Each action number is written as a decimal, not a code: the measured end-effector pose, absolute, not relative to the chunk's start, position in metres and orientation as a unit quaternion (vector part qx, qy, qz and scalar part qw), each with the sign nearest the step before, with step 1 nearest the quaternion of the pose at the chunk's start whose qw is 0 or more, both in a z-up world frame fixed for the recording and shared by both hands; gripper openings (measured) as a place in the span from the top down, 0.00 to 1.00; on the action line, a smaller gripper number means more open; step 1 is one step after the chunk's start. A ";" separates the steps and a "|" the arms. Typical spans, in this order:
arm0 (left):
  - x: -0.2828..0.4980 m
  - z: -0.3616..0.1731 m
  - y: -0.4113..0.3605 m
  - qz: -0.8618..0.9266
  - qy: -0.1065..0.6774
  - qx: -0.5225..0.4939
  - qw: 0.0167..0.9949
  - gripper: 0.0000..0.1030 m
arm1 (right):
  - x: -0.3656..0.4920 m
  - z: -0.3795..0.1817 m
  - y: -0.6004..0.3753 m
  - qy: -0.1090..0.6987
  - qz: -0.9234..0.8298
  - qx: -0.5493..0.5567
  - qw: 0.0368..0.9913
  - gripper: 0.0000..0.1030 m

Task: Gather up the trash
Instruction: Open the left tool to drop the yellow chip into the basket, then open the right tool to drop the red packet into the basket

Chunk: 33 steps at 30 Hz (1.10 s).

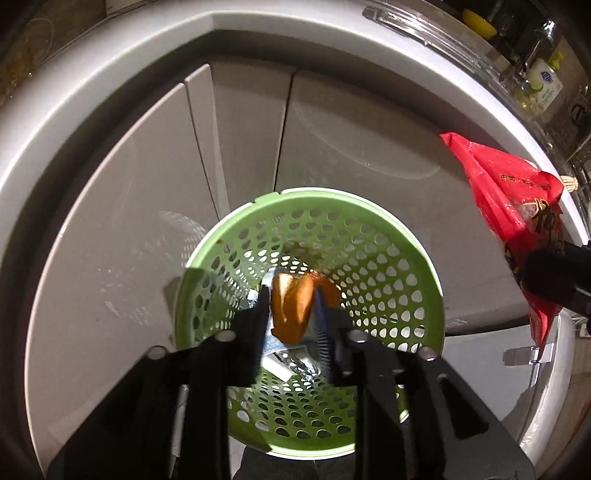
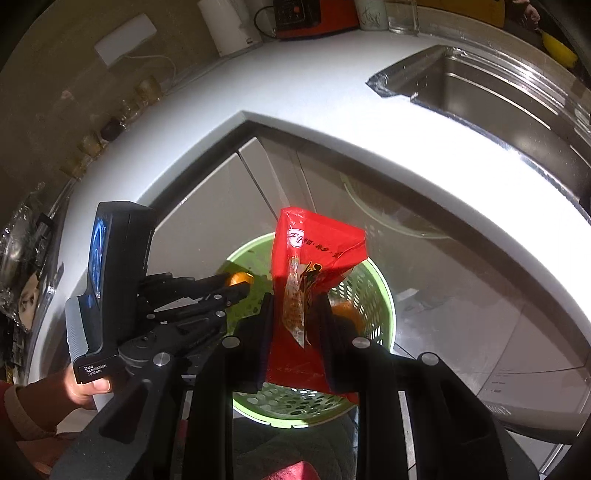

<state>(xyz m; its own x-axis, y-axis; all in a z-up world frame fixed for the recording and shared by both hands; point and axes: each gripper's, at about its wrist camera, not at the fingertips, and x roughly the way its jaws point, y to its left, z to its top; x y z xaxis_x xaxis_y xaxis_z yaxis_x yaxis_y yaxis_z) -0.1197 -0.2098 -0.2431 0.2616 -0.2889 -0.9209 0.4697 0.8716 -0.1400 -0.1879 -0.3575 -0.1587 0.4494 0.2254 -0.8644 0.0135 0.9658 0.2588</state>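
Nearest to me, my left tongs (image 1: 290, 295) point steeply down into the green basket (image 1: 417, 258), which I take as my landmark. Their jaws stand apart, and between them sits an orange peel (image 1: 290, 310); whether the pads still touch it I cannot tell. Under the peel, at the bottom of the basket, lie crumpled silvery scraps (image 1: 295, 363) and another bit of orange rind (image 1: 327, 291).

My right tongs (image 2: 295, 314) hang just above the same basket (image 2: 380, 295), closed on a red plastic wrapper (image 2: 314, 251) that stands up between the fingers, with a small clear sachet (image 2: 293, 302) showing against its front. Seen from the left tongs, that wrapper (image 1: 506, 192) hangs to the right of the basket, beyond its rim (it has not gone in).

From the right tongs I see my left hand (image 2: 83, 384) gripping the left tool's handle, left of the basket.

Behind the basket stand grey cabinet doors (image 1: 236, 140), and over them runs the white countertop (image 2: 295, 85). Farther back and right of the basket is a steel sink (image 2: 491, 99); at the far edge stand a white jug (image 2: 229, 26) and an orange appliance (image 2: 314, 16).
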 end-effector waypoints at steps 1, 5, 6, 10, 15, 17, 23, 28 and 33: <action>-0.121 -0.243 -0.212 -0.240 0.557 0.084 0.790 0.48 | -0.188 -0.161 -0.358 0.524 0.063 0.114 0.842 0.76; -0.124 -0.235 -0.220 -0.251 0.551 0.089 0.791 0.37 | -0.185 -0.167 -0.361 0.533 0.067 0.113 0.836 0.76; -0.124 -0.233 -0.222 -0.253 0.551 0.089 0.790 0.34 | -0.184 -0.167 -0.362 0.534 0.069 0.112 0.835 0.76; -0.120 -0.218 -0.220 -0.251 0.550 0.088 0.791 0.32 | -0.181 -0.167 -0.364 0.534 0.071 0.109 0.836 0.75; -0.120 -0.195 -0.205 -0.236 0.542 0.076 0.803 0.25 | -0.174 -0.172 -0.364 0.536 0.084 0.099 0.835 0.75; -0.123 -0.184 -0.195 -0.218 0.534 0.082 0.813 0.21 | -0.170 -0.180 -0.358 0.540 0.095 0.093 0.831 0.75; -0.131 -0.153 -0.165 -0.183 0.515 0.079 0.834 0.15 | -0.159 -0.236 -0.327 0.577 0.134 0.064 0.803 0.75; -0.136 -0.151 -0.154 -0.163 0.521 0.080 0.834 0.14 | -0.148 -0.289 -0.302 0.614 0.143 0.039 0.775 0.50; -0.137 -0.155 -0.143 -0.156 0.534 0.070 0.828 0.14 | -0.142 -0.326 -0.292 0.649 0.129 0.018 0.749 0.15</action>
